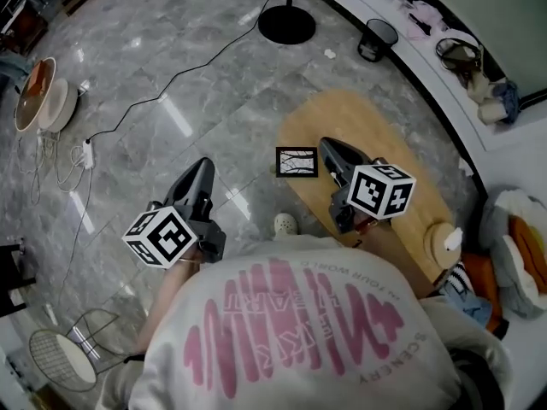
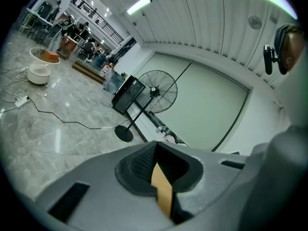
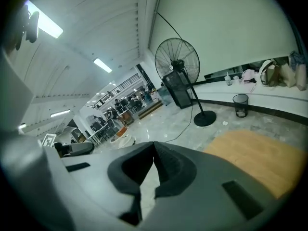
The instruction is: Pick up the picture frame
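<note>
A small black picture frame (image 1: pixel 296 162) with a pale picture lies flat at the left edge of the oval wooden table (image 1: pixel 402 143). My right gripper (image 1: pixel 328 146) hangs over the table just right of the frame, its tips beside the frame's right edge and its jaws shut with nothing between them. My left gripper (image 1: pixel 204 166) is over the marble floor, well to the left of the frame, and its jaws are also shut and empty. The frame is in neither gripper view. In them the left gripper (image 2: pixel 155 145) and the right gripper (image 3: pixel 154 145) point out across the room.
A standing fan's round base (image 1: pixel 287 24) and a black bin (image 1: pixel 377 38) stand beyond the table. A cable (image 1: pixel 154 101) runs across the floor. A white counter (image 1: pixel 479 118) with bags curves along the right. A white shoe (image 1: pixel 285 225) shows by the table's near edge.
</note>
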Available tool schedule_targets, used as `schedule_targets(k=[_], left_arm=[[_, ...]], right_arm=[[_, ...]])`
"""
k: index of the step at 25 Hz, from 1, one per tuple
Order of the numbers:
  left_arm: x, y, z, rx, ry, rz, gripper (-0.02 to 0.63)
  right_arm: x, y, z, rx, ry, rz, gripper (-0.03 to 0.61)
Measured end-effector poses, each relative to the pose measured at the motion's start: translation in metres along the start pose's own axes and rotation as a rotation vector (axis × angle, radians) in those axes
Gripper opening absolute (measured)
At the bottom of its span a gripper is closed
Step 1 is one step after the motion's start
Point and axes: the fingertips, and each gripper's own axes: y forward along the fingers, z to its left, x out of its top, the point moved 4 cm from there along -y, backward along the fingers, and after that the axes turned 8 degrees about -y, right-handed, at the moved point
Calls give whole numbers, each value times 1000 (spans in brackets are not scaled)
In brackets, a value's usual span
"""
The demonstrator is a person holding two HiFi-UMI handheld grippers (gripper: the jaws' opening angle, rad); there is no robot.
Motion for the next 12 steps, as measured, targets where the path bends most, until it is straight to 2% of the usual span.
schedule_targets(k=[7,12], left_arm=[[-18,27,28,110,-2,37,3],[-28,27,53,206,-46,94,3]], right_arm=[[-37,55,-31,51,32,163,6],[-79,90,-46,77,75,301,5]])
